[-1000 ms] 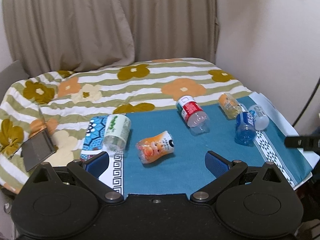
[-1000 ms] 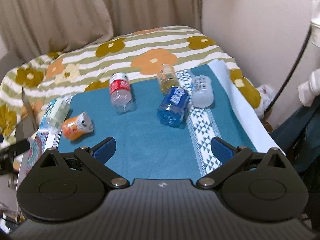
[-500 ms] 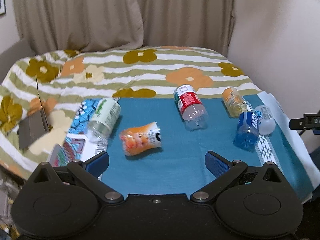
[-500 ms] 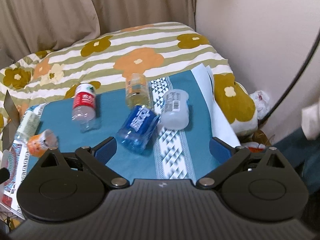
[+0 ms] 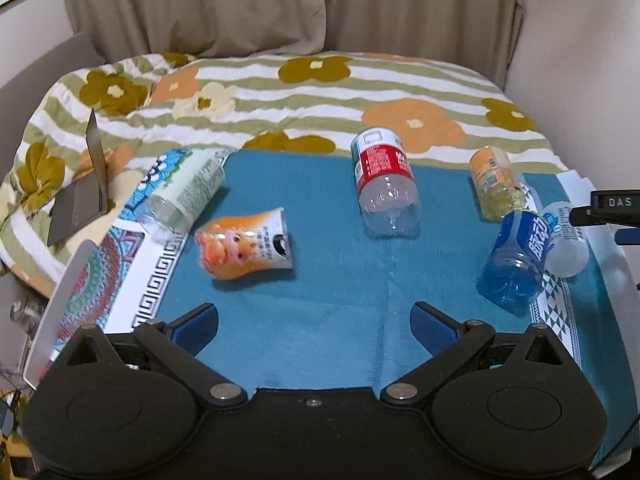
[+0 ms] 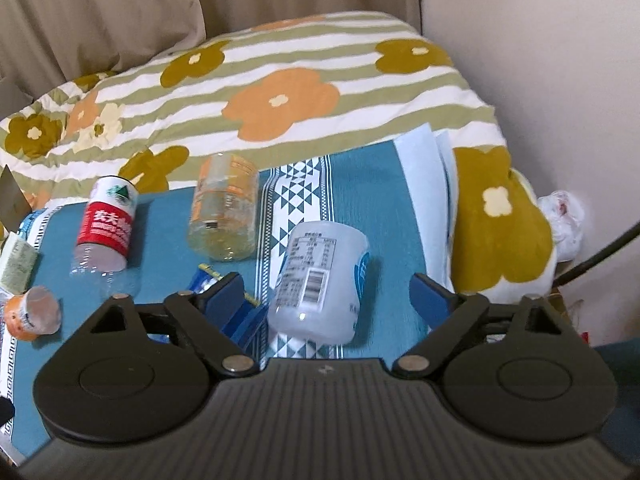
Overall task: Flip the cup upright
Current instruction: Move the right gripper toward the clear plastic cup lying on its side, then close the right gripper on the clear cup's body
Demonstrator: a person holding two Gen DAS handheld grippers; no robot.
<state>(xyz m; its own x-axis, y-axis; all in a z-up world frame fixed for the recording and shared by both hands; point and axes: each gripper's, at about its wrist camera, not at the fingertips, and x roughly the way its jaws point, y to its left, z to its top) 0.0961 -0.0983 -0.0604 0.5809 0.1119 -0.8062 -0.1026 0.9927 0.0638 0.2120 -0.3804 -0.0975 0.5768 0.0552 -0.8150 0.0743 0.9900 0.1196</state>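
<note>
Bed w/ striped floral quilt, shown against curtain and wall. Teal cloth is spread over the near part of the quilt; all containers are laid on their sides on it.

L gripper: held low over the near cloth edge, fingers spread wide, nothing between them. R gripper: likewise spread wide and empty, positioned over the white cup, which is seen between its fingers; contact cannot be told. R gripper's tip is also seen at the right edge of the left wrist view.

Containers, large to small approx.:
- Red-label bottle, centre of cloth, clear base toward camera in the left wrist view.
- Green-label bottle, at the left cloth edge, partly on a patterned mat.
- Blue bottle, right side, touching the white cup; in the right wrist view mostly hidden behind the R gripper's left finger.
- White cup: on its side on the triangle-patterned band, barcode label up, near the right cloth edge.
- Orange-label jar, just beyond the white cup.
- Orange cartoon cup, left of centre, just beside the green-label bottle.

Grey folded card rests on the quilt at far left.
</note>
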